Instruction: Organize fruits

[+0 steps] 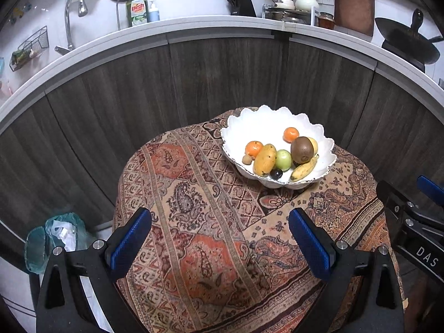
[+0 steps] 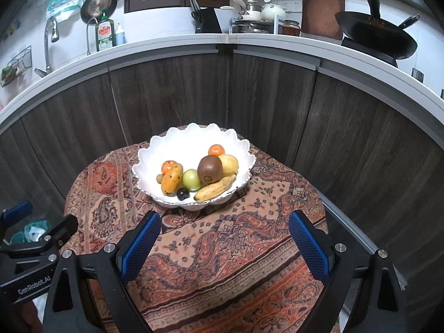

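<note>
A white scalloped bowl [image 1: 258, 127] [image 2: 172, 149] stands at the far side of a small table under a patterned cloth [image 1: 194, 222] [image 2: 222, 249]. It holds a mango [image 1: 265, 159] [image 2: 172, 181], a green fruit [image 1: 283, 159] [image 2: 191, 179], a kiwi [image 1: 302, 149] [image 2: 210, 168], a banana [image 1: 304, 168] [image 2: 213, 190], two oranges [image 1: 291, 134] [image 2: 216, 149], a dark plum [image 1: 276, 173] [image 2: 183, 193] and a yellow fruit [image 2: 229, 164]. My left gripper [image 1: 220, 238] is open and empty over the cloth's near side. My right gripper [image 2: 224, 241] is open and empty, just before the bowl.
Dark wood cabinet fronts [image 1: 222, 77] curve behind the table under a white counter [image 1: 194, 25] with a tap, dish soap, knife block, pots and a wok [image 2: 374, 36]. A green bag of rubbish [image 1: 55, 236] sits on the floor at left.
</note>
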`<state>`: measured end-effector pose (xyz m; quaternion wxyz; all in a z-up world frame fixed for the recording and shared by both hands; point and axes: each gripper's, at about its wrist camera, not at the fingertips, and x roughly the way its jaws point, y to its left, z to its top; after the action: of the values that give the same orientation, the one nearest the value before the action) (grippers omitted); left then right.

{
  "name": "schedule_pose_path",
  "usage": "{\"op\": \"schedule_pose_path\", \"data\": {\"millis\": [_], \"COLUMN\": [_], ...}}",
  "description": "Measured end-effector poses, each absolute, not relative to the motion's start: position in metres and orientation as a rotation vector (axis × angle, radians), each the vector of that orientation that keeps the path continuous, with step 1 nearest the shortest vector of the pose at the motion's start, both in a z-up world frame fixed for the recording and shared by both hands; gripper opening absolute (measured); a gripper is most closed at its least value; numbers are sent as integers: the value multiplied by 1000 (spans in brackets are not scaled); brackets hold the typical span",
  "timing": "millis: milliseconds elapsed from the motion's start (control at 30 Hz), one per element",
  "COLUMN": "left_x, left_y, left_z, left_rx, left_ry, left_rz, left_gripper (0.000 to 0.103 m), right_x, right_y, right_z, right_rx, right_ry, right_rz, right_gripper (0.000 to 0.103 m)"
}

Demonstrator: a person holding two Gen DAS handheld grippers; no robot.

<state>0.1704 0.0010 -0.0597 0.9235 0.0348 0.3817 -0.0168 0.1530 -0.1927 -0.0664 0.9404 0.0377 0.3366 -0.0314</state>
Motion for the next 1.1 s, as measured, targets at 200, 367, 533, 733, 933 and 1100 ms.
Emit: {"op": "schedule_pose_path", "data": {"millis": [200,367,533,733,933,1100], "left_x": [161,159,156,154,154,154], "left_y": [-1,-6,-9,-10,-10,-11], "left_z": [-57,-55,-52,-50,-50,-50], "left_rx": [79,85,89,89,90,91], "left_ry": [771,765,759,756,759,753], "left_rz": [-41,-49,-56,-58,-58,-56], "left_gripper": [101,101,101,101,101,101], "right_x": [143,138,135,133,134,133], "right_y": [-196,-201,-204,-206,-207,-208], "right_z": [-65,-65,-63,-60,-60,-59], "right_rx": [83,87,92,92,91,91], "right_ry": [677,677,670,663,664,663], "right_rz": [-70,-75,-81,-86,-85,-86], "right_gripper": [94,94,94,94,94,94]}}
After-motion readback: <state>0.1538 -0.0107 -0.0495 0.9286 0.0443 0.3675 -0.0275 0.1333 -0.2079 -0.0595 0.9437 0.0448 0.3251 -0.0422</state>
